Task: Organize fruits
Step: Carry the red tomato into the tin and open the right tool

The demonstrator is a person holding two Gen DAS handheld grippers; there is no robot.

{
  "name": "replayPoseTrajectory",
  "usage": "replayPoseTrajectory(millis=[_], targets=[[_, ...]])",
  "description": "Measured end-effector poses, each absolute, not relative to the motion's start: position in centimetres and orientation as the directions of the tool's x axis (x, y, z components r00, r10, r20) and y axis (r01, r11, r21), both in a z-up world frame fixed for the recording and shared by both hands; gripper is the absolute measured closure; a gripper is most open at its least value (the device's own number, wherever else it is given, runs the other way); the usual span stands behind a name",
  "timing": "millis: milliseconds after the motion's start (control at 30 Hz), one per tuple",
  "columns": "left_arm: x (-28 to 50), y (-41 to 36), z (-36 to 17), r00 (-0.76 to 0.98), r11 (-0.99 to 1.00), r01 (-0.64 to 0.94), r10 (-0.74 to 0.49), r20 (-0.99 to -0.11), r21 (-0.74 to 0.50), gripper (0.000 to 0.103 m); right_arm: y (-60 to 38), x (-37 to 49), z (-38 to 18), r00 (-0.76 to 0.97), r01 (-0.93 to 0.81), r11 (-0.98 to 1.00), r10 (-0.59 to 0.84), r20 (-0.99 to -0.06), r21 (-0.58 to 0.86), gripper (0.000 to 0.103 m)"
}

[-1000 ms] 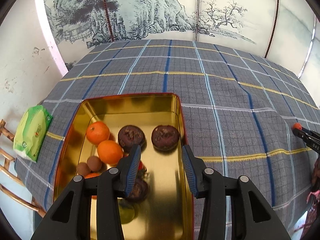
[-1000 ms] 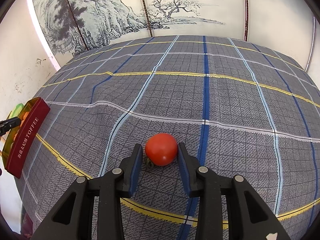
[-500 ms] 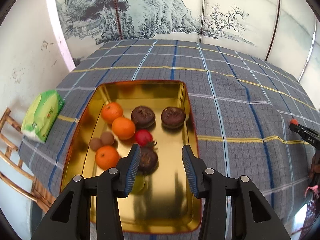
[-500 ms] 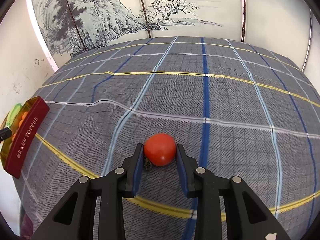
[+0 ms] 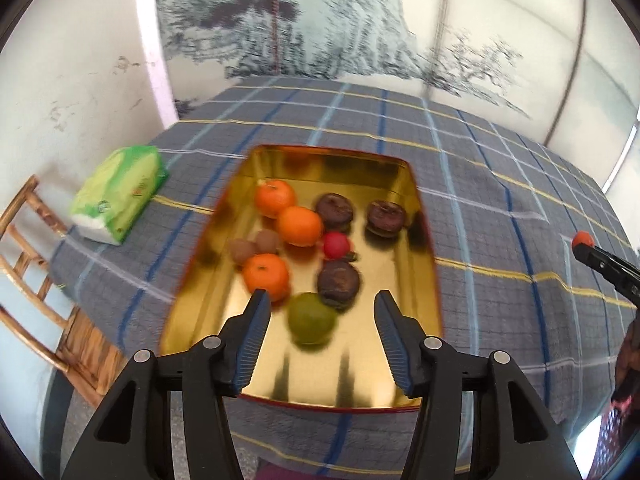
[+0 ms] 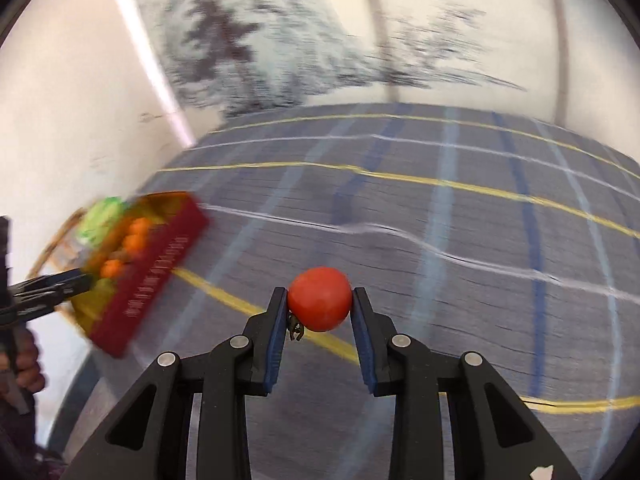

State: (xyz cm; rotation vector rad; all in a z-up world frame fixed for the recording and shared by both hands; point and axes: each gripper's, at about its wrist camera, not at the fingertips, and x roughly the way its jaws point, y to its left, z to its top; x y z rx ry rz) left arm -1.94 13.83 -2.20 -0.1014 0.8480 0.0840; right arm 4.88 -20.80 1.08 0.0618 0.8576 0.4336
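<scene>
Gold tin (image 5: 424, 240), one, red-sided, on the plaid cloth (image 5: 500, 184), ahead of and below the left gripper (image 5: 323, 336). Left gripper: fingers spread wide, nothing between them.

Contents of tin, counted:
- Oranges (image 5: 300, 226): three, in the far-left part beyond the left finger.
- Dark brown wrinkled fruits (image 5: 338, 283): three, two at the far side, one just ahead between the fingers.
- Small brown round fruits (image 5: 242, 250): two, touching, at the left wall.
- Small red fruit (image 5: 336, 245): one, mid-tin.
- Green fruit (image 5: 312, 318): one, nearest, between the fingertips but below them.

Tomato (image 6: 320, 298): one, red, clamped between the pads of the right gripper (image 6: 320, 304), above the cloth, well right of the tin.

Green tissue pack (image 5: 120, 192): one, left of the tin.
</scene>
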Motion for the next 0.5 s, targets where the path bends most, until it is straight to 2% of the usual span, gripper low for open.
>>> replayPoseTrajectory(millis=[267, 500], targets=[[-2.9, 16.4, -2.0, 0.669, 0.987, -0.161, 0.106, -0.736, -0.005, 0.037, -8.7, 4.8, 2.6, 0.435, -0.58, 0.762, 0.588, -0.682, 0.288, 0.074], [-3.8, 16.8, -1.1, 0.715, 0.984, -0.175, 0.151, -0.683, 0.035, 0.027, -1.2, 4.9, 1.1, 0.338, -0.674, 0.684, 0.622, -0.706, 0.28, 0.073]])
